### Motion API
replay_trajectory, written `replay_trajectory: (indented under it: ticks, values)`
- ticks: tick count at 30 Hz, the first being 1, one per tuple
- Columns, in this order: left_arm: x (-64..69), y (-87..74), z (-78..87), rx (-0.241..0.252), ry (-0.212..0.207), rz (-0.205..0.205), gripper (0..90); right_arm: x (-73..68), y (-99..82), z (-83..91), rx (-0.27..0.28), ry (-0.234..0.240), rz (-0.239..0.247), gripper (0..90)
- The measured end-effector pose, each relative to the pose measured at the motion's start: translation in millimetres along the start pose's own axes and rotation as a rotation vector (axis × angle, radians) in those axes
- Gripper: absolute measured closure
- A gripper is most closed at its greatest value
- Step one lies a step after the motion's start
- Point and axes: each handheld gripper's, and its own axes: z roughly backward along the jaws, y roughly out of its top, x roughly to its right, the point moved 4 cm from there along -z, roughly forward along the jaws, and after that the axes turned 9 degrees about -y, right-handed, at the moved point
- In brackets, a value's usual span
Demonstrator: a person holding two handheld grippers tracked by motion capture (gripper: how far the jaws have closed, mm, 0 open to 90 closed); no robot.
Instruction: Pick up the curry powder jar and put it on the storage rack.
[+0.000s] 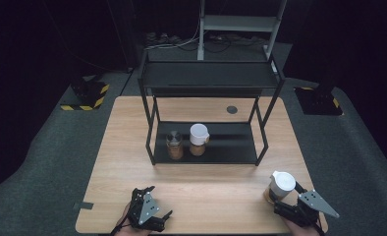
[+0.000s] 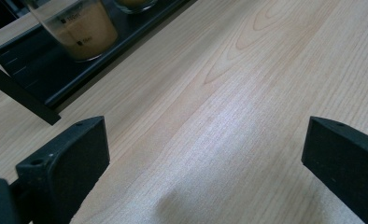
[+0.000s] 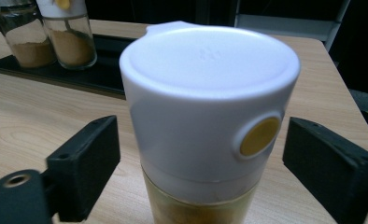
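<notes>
A spice jar with a white lid (image 1: 282,183) (image 3: 210,93) and a yellow button stands upright on the wooden table (image 1: 206,187) near its front right corner; it holds tan powder. My right gripper (image 1: 281,197) (image 3: 201,154) has its two jaws on either side of this jar, with a small gap showing on each side, so it is open. My left gripper (image 1: 143,191) (image 2: 205,158) sits at the front left over bare wood, jaws wide open with nothing between them.
A black two-tier rack (image 1: 206,78) stands mid-table. Its lower shelf (image 1: 231,147) carries a metal-lidded jar (image 1: 174,145) (image 2: 81,28) (image 3: 25,35) and a white-lidded jar (image 1: 199,139) (image 3: 70,37), both with brown powder. Dark floor surrounds the table.
</notes>
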Motion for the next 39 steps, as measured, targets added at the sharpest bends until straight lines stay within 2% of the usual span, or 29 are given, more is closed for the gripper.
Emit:
replay_trajectory:
  ticks: [12, 26, 39]
  values:
    - [0.2, 0.0, -0.1, 0.000, 0.001, 0.003, 1.2, 0.9, -9.0, -5.2, 0.018, 0.010, -0.014, 29.7]
    - [-0.7, 0.0, 0.0, 0.000, -0.003, 0.005, 1.2, -4.2, -6.8, -5.0, 0.027, 0.004, 0.010, 30.5]
    - [-0.8, 0.3, -0.2, -0.002, -0.006, 0.001, 1.2, -17.7, 0.5, -8.6, 0.055, 0.044, 0.015, 30.5]
